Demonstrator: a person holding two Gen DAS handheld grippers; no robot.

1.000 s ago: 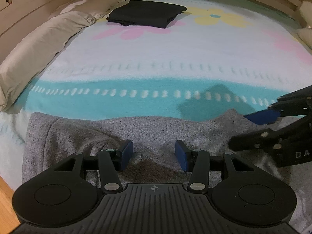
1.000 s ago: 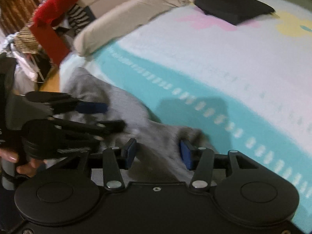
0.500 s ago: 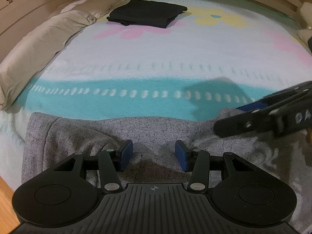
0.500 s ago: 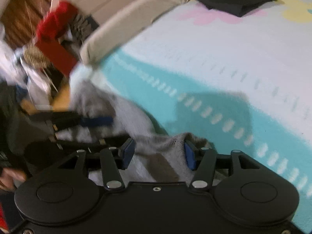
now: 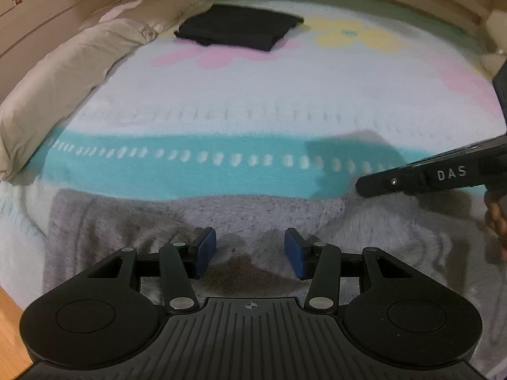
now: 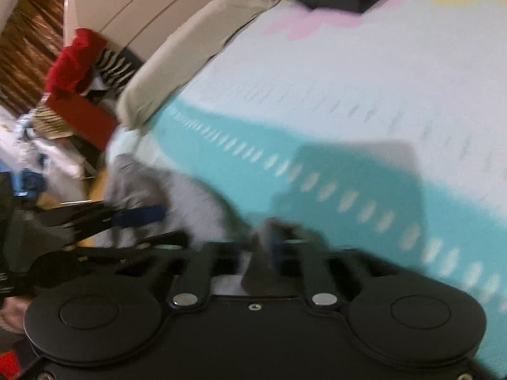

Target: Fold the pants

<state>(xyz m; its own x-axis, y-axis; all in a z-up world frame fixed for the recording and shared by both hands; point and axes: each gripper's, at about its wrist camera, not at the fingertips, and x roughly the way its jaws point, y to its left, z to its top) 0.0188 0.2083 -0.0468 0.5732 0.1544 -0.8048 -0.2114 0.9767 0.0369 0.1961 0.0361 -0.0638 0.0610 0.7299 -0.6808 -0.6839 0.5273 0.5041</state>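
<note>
- Since a second ago right gripper [image 6: 269, 247] jaws snap together, clenched on a fold of the grey pants [image 5: 133, 221]; its side plate, seen from the left wrist, has dropped and turned edge-on.
- White letters "DAS" read on that right gripper's black side; no other writing legible.
- Left gripper [image 5: 250, 248] unchanged: blue pads half apart, over the pants, gripping nothing.
- Pants lie crumpled at near edge of the floral bedspread [image 5: 285, 95].
- Folded black garment [image 5: 240, 28] well apart, far side, near beige pillow [image 5: 63, 76].
</note>
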